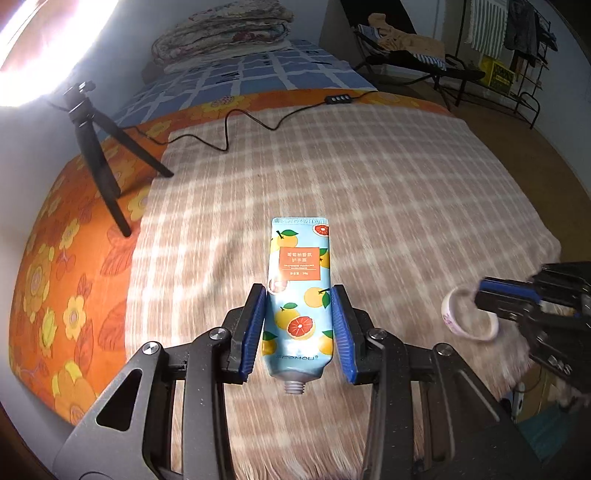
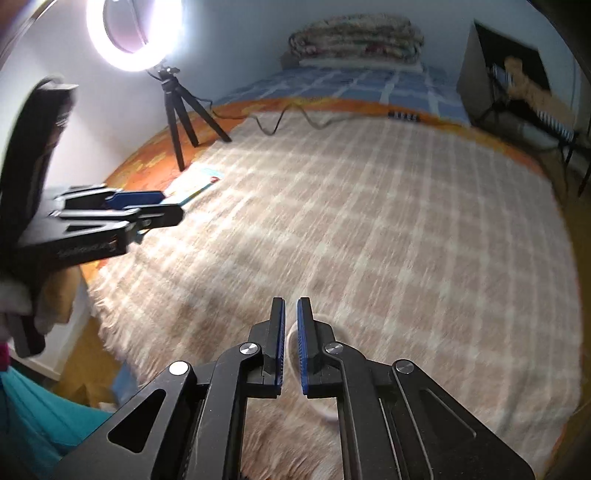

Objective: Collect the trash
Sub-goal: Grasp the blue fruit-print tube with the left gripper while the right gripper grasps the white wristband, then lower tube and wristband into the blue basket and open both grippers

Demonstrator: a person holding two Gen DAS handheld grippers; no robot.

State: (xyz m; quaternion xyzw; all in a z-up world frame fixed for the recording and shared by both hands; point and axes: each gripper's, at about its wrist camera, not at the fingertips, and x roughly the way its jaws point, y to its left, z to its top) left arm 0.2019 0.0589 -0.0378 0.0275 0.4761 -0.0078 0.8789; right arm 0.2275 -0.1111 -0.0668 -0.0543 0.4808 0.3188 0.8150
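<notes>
My left gripper (image 1: 300, 295) is shut on a light blue hand cream tube (image 1: 300, 280) printed with oranges, its uncapped neck pointing back at the camera, held above the checked blanket (image 1: 369, 177). The tube also shows in the right wrist view (image 2: 195, 184), with my left gripper (image 2: 162, 206) at the left. My right gripper (image 2: 291, 306) is shut on the rim of a small white ring-shaped cup (image 2: 295, 332), mostly hidden behind the fingers. In the left wrist view the white cup (image 1: 469, 314) hangs from my right gripper (image 1: 484, 295) at the right edge.
A black tripod (image 1: 99, 155) with a ring light (image 2: 136, 33) stands on the orange flowered sheet (image 1: 55, 280) at the left. A black cable (image 1: 236, 125) crosses the blanket's far edge. Folded quilts (image 1: 229, 33) lie at the bed's head. A chair and clothes rack (image 1: 498, 48) stand at the right.
</notes>
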